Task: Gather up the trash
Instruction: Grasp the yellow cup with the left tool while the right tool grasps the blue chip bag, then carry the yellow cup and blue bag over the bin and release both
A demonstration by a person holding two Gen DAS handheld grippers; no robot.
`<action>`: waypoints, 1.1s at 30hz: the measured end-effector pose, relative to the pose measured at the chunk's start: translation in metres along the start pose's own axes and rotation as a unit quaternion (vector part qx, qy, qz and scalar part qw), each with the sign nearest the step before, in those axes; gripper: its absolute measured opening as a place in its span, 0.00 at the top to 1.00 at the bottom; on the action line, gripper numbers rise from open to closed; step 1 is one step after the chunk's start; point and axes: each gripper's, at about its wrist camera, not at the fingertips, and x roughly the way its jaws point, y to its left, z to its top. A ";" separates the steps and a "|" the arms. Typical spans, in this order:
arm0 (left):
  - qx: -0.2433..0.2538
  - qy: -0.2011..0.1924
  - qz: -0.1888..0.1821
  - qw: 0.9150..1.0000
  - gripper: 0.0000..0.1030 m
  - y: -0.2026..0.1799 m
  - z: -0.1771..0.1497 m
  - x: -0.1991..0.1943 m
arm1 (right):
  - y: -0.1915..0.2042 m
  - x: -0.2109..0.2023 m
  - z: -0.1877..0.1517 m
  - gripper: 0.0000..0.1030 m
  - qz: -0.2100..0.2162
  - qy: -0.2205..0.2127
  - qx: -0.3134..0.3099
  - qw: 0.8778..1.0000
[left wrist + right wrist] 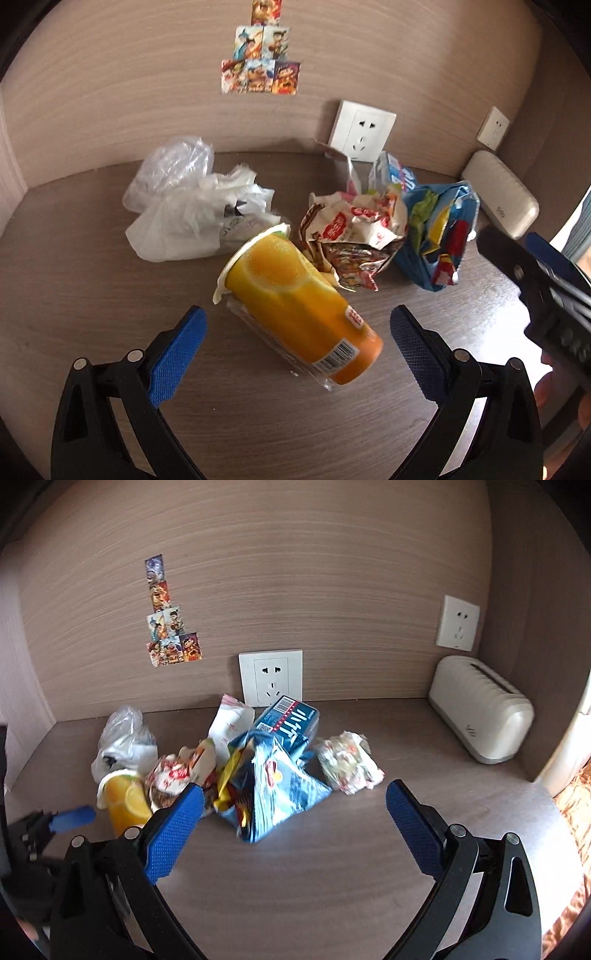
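The left hand-held gripper (pixel 297 339) hangs wide open astride the toppled orange cup (pixel 295 306) on the tabletop (pixel 92 295), evidently lined up for grasping; the right hand-held gripper (pixel 295 821), equally spread, faces the blue chip bag (pixel 280 786).

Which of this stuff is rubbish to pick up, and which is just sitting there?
Rubbish to collect:
orange juice cup
white plastic bags
crumpled snack wrappers
blue chip bag
blue carton
crumpled wrapper ball

Just sitting there:
white case
wall sockets
stickers
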 end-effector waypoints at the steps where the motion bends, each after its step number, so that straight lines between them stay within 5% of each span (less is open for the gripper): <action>1: -0.004 0.003 0.005 1.000 0.05 0.000 0.000 0.003 | 0.001 0.007 0.003 0.05 0.000 0.003 -0.003 1.000; 4: -0.031 0.016 0.000 0.999 0.08 0.004 -0.001 0.011 | 0.005 0.025 0.009 0.09 0.001 0.011 -0.015 1.000; 9: -0.012 0.012 0.001 1.000 0.53 0.002 -0.003 0.016 | 0.012 0.049 0.009 0.38 0.033 0.042 -0.021 0.998; 12: -0.006 0.008 -0.002 1.000 0.57 0.006 -0.002 0.017 | 0.016 0.044 0.008 0.52 0.033 0.034 -0.034 0.998; 17: 0.025 -0.012 0.004 1.000 0.61 0.011 0.001 0.004 | 0.010 0.032 0.005 0.61 0.038 0.035 -0.025 0.998; 24: 0.068 -0.054 0.015 0.996 0.61 0.009 0.009 -0.031 | 0.003 -0.006 0.004 0.62 0.027 0.013 -0.011 0.999; 33: 0.127 -0.071 -0.034 0.989 0.61 -0.032 -0.010 -0.073 | -0.014 -0.075 -0.009 0.62 0.000 -0.020 0.015 1.000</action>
